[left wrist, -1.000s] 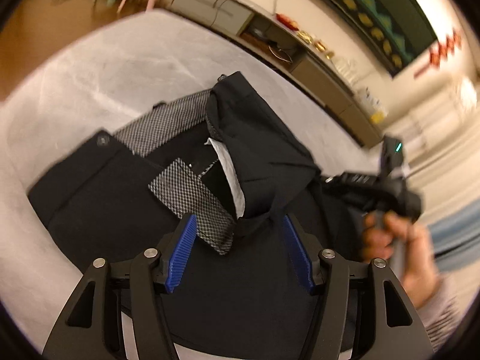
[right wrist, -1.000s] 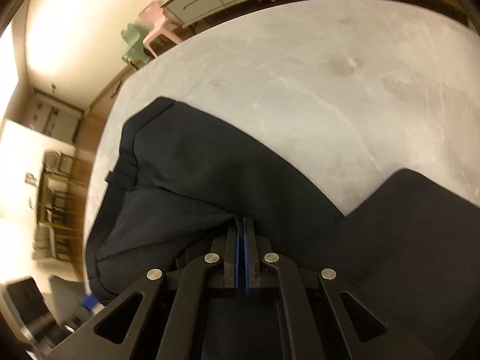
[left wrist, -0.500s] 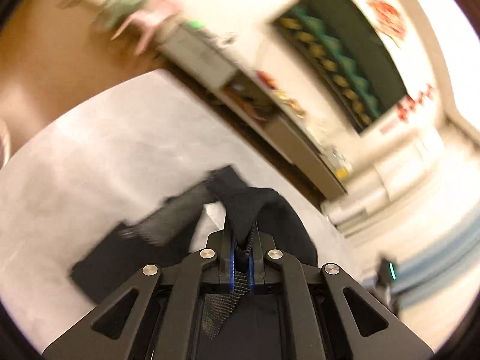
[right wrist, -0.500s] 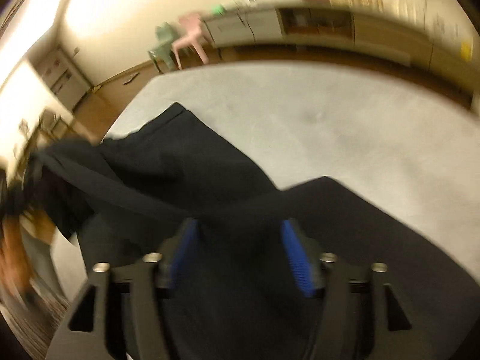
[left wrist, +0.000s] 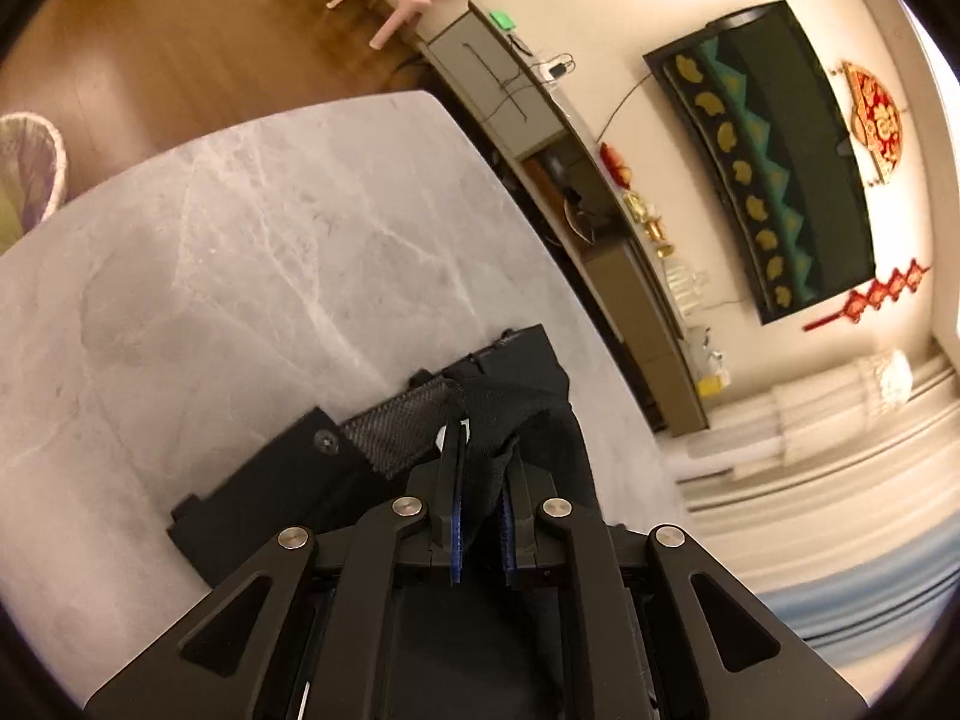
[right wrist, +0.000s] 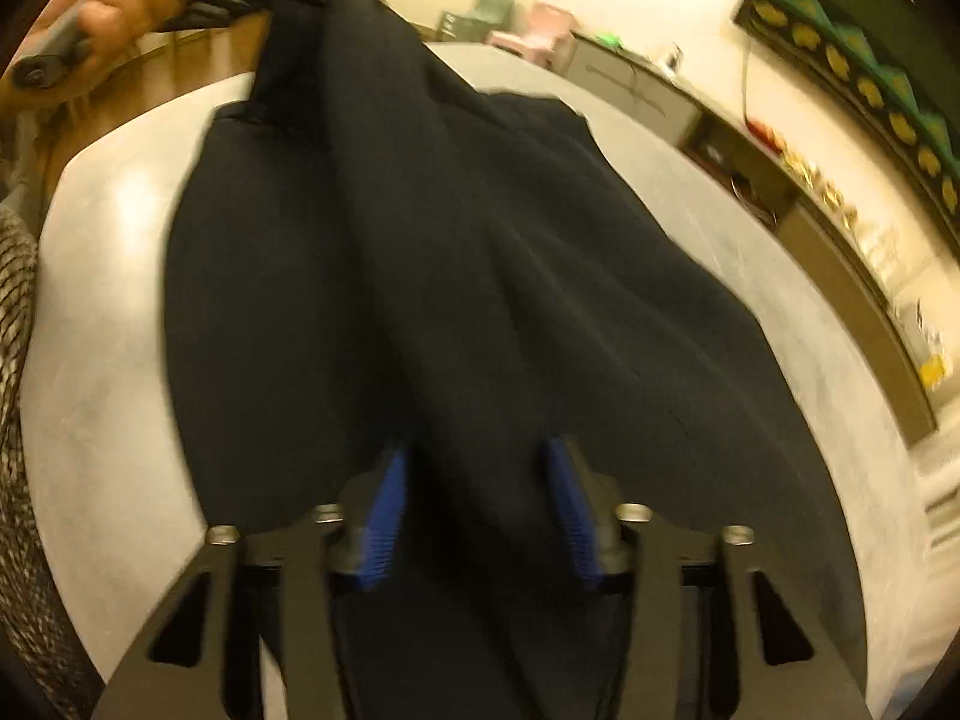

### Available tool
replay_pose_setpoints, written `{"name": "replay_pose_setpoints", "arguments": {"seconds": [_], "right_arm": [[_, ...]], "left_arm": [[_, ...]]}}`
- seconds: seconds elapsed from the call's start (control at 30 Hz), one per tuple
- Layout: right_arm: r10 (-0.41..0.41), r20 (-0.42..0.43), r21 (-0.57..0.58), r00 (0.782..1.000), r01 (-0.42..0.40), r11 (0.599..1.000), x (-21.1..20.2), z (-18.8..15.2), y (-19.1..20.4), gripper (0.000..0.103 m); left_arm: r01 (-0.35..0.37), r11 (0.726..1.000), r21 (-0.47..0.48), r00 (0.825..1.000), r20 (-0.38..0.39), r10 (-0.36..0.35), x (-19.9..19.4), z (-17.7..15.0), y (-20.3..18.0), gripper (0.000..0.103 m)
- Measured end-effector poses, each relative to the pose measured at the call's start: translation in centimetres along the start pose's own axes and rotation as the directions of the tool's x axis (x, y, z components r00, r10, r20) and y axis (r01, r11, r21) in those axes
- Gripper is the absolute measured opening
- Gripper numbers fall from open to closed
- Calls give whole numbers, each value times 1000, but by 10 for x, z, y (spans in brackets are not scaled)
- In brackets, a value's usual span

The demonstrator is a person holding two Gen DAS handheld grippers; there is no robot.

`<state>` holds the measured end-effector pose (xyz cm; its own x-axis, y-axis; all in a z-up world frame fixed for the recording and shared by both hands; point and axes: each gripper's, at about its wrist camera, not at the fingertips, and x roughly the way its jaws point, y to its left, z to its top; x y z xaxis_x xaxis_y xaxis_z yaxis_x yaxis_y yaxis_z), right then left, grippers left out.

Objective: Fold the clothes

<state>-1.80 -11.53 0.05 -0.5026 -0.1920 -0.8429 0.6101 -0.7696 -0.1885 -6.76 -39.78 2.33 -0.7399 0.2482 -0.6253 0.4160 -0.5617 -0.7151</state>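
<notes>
The grey marble desk carries the black trousers, which lie across its middle and run toward the near edge under both my hands. As I judge it, the folding is barely begun: the garment is rumpled, the waistband is turned open so the grey mesh pocket lining shows, and no clean crease has been laid. Squaring the legs, folding them over and smoothing all remain.

My left tongs are nearly together and clamped on a bunched black strip of the waistband, lifting it off the desk, though the jaws are easing apart slightly. My right tongs stand apart with the dark cloth running between the blue pads, and they are closing; the picture is blurred, so I cannot say for sure the pads are pressing yet, and it looks as if they are not.

The left wrist view alone shows the open waistband, its button and the lining near the desk's near edge. The right wrist view alone shows the full spread of fabric stretched up to my left hand toward the far left corner, and how much of the desk the trousers cover.
</notes>
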Motion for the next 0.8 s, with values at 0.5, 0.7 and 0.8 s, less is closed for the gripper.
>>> {"name": "replay_pose_setpoints", "arguments": {"seconds": [0.5, 0.7, 0.8], "right_arm": [[318, 74, 520, 945, -309, 797, 16, 0, -84, 18], [386, 109, 551, 916, -379, 744, 10, -12, -87, 16], [417, 111, 544, 902, -406, 734, 5, -15, -80, 16]], "left_arm": [[-149, 988, 35, 976, 165, 141, -46, -68, -5, 55], [-127, 981, 145, 982, -122, 145, 58, -97, -32, 55], [-153, 967, 203, 982, -74, 171, 75, -89, -44, 27]]}}
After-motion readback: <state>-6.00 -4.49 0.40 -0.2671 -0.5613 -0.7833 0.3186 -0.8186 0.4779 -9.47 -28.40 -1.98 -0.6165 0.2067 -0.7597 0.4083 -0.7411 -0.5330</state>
